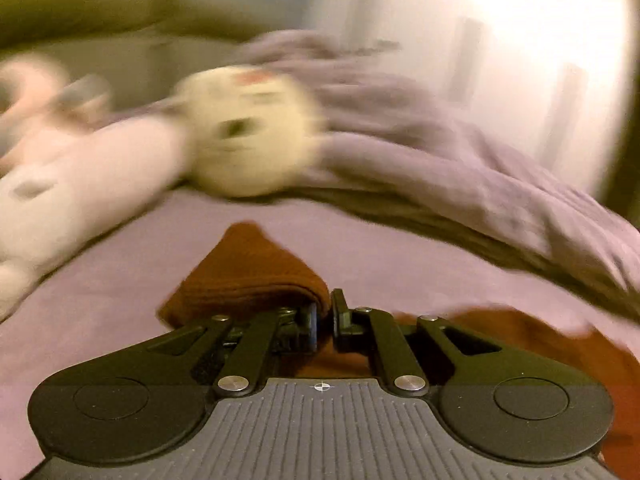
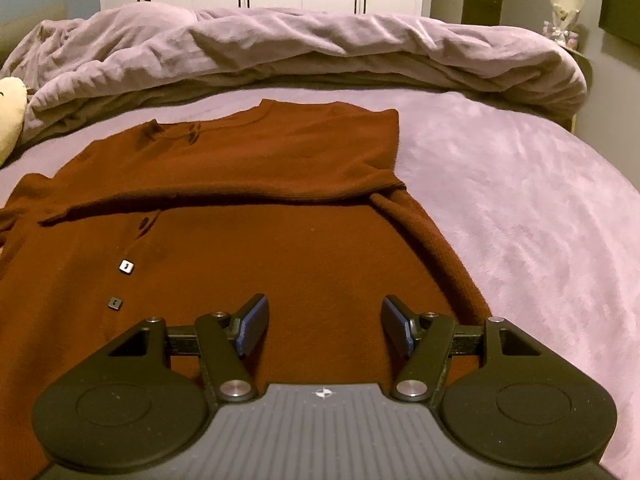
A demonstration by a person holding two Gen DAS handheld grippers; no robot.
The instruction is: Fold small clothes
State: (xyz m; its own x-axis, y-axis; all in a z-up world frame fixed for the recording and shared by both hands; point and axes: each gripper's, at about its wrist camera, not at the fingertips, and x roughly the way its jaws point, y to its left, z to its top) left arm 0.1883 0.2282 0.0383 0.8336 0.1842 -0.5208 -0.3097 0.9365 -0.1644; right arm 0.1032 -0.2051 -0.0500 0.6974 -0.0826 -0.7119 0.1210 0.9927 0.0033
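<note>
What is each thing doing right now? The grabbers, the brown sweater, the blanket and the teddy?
left gripper: jaws shut on the sweater's edge.
right gripper: jaws open, holding nothing.
brown sweater: spread on the bed, one part folded across.
purple blanket: bunched up, crumpled.
stuffed toy: lying down, blurry.

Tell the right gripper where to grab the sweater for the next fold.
Judging by its pose, take the sweater by its right side edge, coming in from the bare blanket. That edge lies free as a raised ridge, and the right gripper hangs open above the sweater.
</note>
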